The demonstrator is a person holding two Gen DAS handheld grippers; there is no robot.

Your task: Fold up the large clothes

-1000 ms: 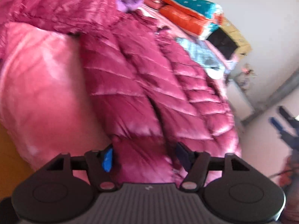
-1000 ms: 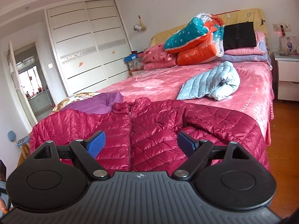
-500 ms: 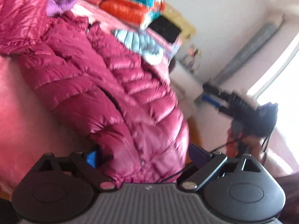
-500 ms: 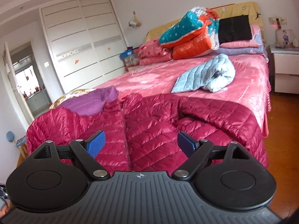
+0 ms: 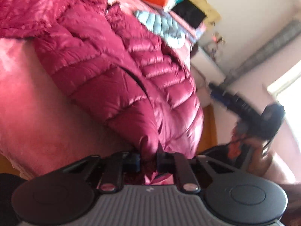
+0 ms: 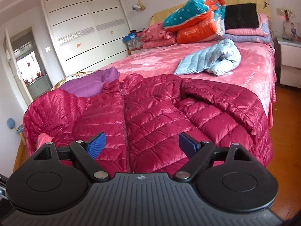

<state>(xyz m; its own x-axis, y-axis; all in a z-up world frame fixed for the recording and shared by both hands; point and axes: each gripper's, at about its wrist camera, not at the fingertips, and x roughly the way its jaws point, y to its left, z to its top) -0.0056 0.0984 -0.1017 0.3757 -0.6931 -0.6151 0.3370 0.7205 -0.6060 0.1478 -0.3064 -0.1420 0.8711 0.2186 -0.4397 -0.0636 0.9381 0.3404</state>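
While pinched, jacket hem (image 5: 148, 150) between left fingers (image 5: 132, 160).

no words on show that can be read outright. the orange folded quilt (image 6: 197, 32) at the head of the bed carries pale lettering on its side, too small and curved to make out. the black cushion (image 6: 240, 16) beside it bears a faint line of letters running up its face, also not legible. the right gripper body (image 6: 140, 177) has a small star-like emblem at its front edge, no text. the left wrist view is blurred throughout.
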